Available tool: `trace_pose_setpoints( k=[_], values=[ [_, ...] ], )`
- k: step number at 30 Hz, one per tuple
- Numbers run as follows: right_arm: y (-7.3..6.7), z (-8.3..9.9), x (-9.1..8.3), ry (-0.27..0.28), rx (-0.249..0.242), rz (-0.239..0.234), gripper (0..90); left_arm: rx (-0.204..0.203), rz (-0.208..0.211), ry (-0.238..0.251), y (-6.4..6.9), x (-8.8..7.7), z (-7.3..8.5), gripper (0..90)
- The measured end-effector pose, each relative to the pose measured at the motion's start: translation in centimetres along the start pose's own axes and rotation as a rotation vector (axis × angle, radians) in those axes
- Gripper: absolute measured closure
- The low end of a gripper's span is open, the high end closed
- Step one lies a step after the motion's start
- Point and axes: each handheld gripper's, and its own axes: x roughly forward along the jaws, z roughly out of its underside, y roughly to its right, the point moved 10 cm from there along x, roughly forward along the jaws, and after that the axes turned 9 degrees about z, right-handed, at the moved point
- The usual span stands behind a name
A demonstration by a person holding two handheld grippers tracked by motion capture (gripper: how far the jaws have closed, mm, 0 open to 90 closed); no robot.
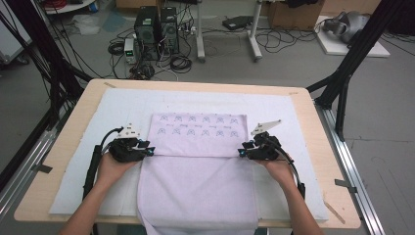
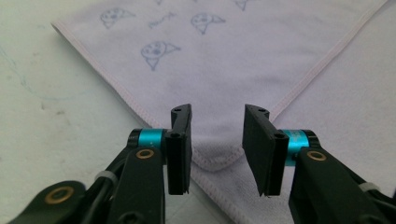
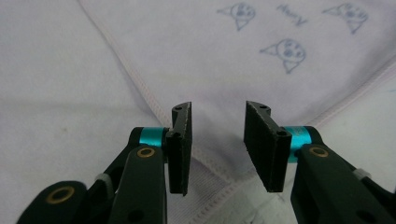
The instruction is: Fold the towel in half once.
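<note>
Where a pale lilac towel (image 1: pixel 198 171) lies folded on the table (image 1: pixel 320 147), a person holds a black claw in each hand at the two ends of the fold. The towel is soft, napped cloth with a stitched hem; its upper flap bears rows of small blue cartoon faces and scribbled words, and its plain lower part hangs over the table's near edge. The left claw (image 1: pixel 147 149) sits at the fold's left corner, the right claw (image 1: pixel 243 152) at its right corner. In the left gripper view, the left claw (image 2: pixel 217 149) stands partly open, its flat black pads either side of the hemmed corner without pressing it. In the right gripper view, the right claw (image 3: pixel 218 147) shows the same gap over its corner. Each claw has turquoise collars and brass rivets. The table is light wood with rounded corners, covered by a white, faintly marked cloth (image 1: pixel 112 110). Beyond it lies a grey floor with two computer towers (image 1: pixel 157 30), tangled cables and black frame struts.
</note>
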Motion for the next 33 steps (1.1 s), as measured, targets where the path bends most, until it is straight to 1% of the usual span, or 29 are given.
trace_pose_setpoints(
  k=[1, 3, 4, 5, 6, 7, 8, 9, 11, 12, 15, 16, 18, 19, 21, 22, 23, 24, 25, 26, 27, 28, 31, 33],
  values=[
    [-0.2, 0.1, 0.2, -0.017, -0.011, 0.002, 62.0, 0.002, -0.004, -0.017, 0.0, 0.2, 0.3, 63.3],
    [-0.4, 0.5, 0.7, -0.048, -0.039, 0.014, 64.8, 0.02, -0.029, -0.015, 0.0, 0.2, 0.4, 66.1],
    [-0.5, 0.5, 1.0, -0.048, -0.054, 0.02, 66.8, 0.02, -0.044, -0.013, -0.1, 0.3, 0.4, 70.8],
    [-0.5, 0.5, 1.0, -0.043, -0.046, 0.017, 70.8, 0.025, -0.048, -0.011, -0.1, 0.3, 0.3, 74.0],
    [-0.5, 0.5, 1.0, -0.042, -0.042, 0.009, 75.3, 0.022, -0.031, -0.013, 0.1, 0.4, 0.4, 79.1],
    [-0.5, 0.5, 1.0, -0.04, -0.041, 0.002, 81.6, 0.029, -0.04, -0.013, 0.0, 0.4, 0.3, 82.4],
    [-0.5, 0.4, 1.0, -0.036, -0.048, 0.0, 85.3, 0.032, -0.045, -0.015, 0.0, 0.3, 0.2, 84.6],
    [-0.5, 0.3, 1.0, -0.035, -0.057, 0.001, 86.5, 0.025, -0.043, -0.008, 0.0, 0.3, 0.1, 85.4],
    [-0.6, 0.1, 0.8, -0.032, -0.057, 0.0, 87.0, 0.014, -0.041, 0.018, -0.1, -0.1, -0.2, 85.9],
    [-0.5, -0.1, 0.6, -0.026, -0.052, 0.001, 87.0, 0.007, -0.038, 0.033, -0.1, -0.4, -0.4, 85.9],
    [-0.3, -0.9, -0.4, 0.03, -0.04, -0.005, 87.3, 0.003, -0.034, 0.086, 0.1, -1.6, -1.1, 85.9],
    [-0.3, -1.1, -0.9, 0.043, -0.032, -0.006, 87.4, -0.001, -0.032, 0.105, 0.3, -2.0, -1.4, 85.9],
    [-0.5, -1.7, -2.0, 0.082, -0.024, -0.02, 87.4, 0.004, -0.026, 0.128, 0.8, -2.9, -1.7, 85.8],
    [-0.6, -1.9, -2.6, 0.095, -0.028, -0.021, 87.4, 0.007, -0.021, 0.129, 1.1, -3.4, -1.9, 85.7],
    [-1.2, -2.2, -4.0, 0.122, -0.037, -0.027, 87.4, 0.021, -0.011, 0.149, 2.0, -4.4, -2.2, 85.3],
    [-1.6, -2.3, -4.7, 0.136, -0.045, -0.031, 87.4, 0.018, -0.001, 0.156, 2.4, -4.8, -2.2, 85.2],
    [-1.9, -2.3, -5.2, 0.136, -0.052, -0.03, 87.4, 0.017, 0.009, 0.164, 3.0, -5.3, -2.2, 85.2],
    [-2.4, -2.1, -6.0, 0.14, -0.072, -0.026, 87.4, 0.032, 0.002, 0.166, 3.6, -5.8, -2.2, 85.2],
    [-3.0, -1.9, -6.6, 0.151, -0.071, -0.036, 87.4, 0.047, 0.0, 0.165, 4.3, -6.2, -2.0, 85.4],
    [-3.6, -1.6, -7.2, 0.158, -0.073, -0.048, 87.4, 0.058, 0.011, 0.161, 5.0, -6.6, -1.6, 85.4],
    [-4.2, -1.2, -7.7, 0.159, -0.083, -0.048, 87.4, 0.067, 0.014, 0.162, 5.9, -7.1, -1.2, 85.5],
    [-4.9, -0.7, -8.2, 0.164, -0.089, -0.056, 87.4, 0.086, 0.012, 0.156, 6.7, -7.5, -0.7, 85.6],
    [-6.9, 0.4, -9.7, 0.175, -0.103, -0.083, 87.5, 0.097, 0.028, 0.131, 9.0, -8.5, 1.2, 85.7],
    [-8.3, 1.1, -10.5, 0.169, -0.122, -0.104, 87.4, 0.095, 0.053, 0.117, 10.4, -9.1, 2.6, 85.7]
  ],
)
